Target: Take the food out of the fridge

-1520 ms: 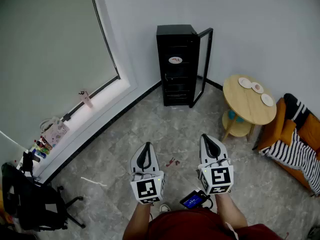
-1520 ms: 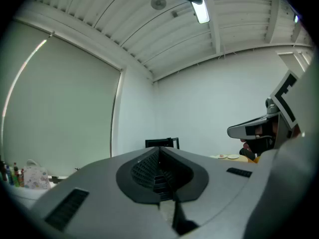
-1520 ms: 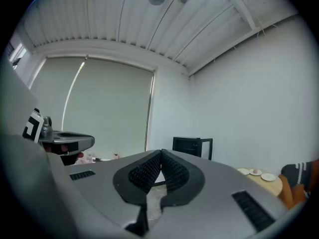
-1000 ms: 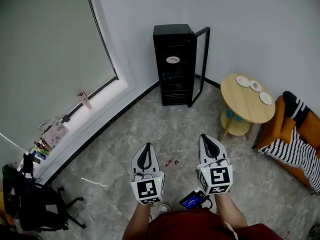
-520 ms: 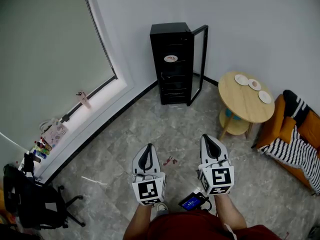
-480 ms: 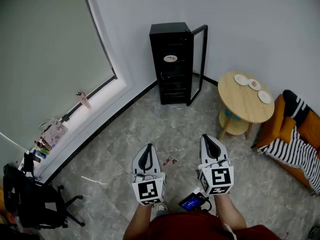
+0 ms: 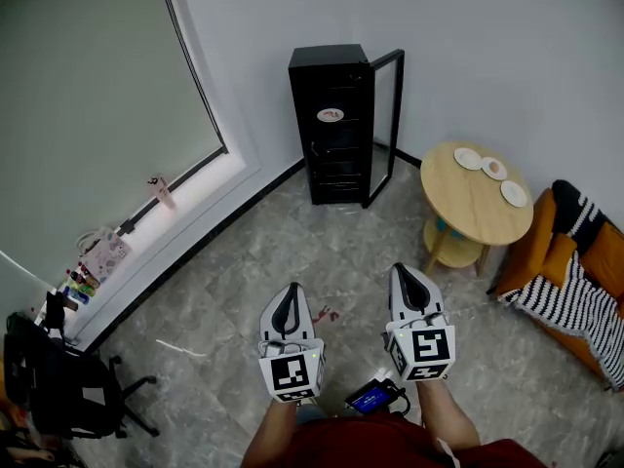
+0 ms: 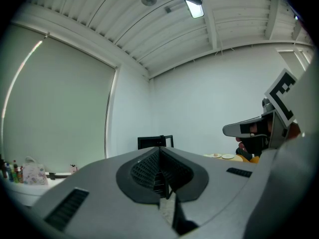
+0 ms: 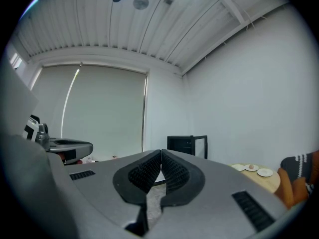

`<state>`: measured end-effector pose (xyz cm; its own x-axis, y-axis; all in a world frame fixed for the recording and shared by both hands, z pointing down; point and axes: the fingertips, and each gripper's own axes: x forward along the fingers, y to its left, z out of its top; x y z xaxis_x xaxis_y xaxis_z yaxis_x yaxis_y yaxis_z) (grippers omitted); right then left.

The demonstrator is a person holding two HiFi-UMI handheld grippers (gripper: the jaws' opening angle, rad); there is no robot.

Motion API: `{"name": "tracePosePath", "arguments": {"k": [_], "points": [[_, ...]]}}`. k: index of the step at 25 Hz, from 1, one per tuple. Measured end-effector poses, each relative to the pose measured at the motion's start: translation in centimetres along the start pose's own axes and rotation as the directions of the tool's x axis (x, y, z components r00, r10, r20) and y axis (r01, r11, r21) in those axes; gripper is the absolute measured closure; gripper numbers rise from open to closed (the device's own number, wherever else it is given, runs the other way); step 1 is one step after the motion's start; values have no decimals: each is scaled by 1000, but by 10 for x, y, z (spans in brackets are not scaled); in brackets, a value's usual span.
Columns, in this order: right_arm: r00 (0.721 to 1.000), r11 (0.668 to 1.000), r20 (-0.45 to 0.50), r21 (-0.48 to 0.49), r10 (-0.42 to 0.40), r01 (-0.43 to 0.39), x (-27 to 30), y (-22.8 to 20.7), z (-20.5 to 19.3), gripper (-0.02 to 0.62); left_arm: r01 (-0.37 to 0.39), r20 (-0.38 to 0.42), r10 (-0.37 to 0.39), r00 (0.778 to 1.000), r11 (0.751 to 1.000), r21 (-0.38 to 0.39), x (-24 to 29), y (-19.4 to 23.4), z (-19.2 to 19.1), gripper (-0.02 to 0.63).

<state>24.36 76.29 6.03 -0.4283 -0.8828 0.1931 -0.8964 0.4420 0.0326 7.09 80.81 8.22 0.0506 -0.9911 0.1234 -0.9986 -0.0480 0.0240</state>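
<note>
So both the left tongs [image 7: 286,296] and right tongs [image 7: 408,280] are pinched fully closed on nothing, side by side over the floor [image 7: 322,247]. The food [image 7: 330,115] sits on an upper shelf in the black fridge [image 7: 327,61], its door [image 7: 385,125] swung open, well apart from them.

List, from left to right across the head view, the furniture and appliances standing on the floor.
black office chair → black fridge, door open → round wooden table → orange sofa
</note>
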Motion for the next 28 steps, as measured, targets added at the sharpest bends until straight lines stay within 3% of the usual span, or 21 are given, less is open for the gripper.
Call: {"name": "tracePosePath", "arguments": {"k": [15, 28], "points": [[1000, 1000, 1, -8, -22, 22, 28, -14, 0, 572, 33, 9, -33, 999, 999, -9, 36, -1, -3, 592], [999, 999, -3, -25, -41, 41, 97, 8, 2, 572, 57, 19, -56, 998, 998, -20, 91, 51, -11, 592]]}}
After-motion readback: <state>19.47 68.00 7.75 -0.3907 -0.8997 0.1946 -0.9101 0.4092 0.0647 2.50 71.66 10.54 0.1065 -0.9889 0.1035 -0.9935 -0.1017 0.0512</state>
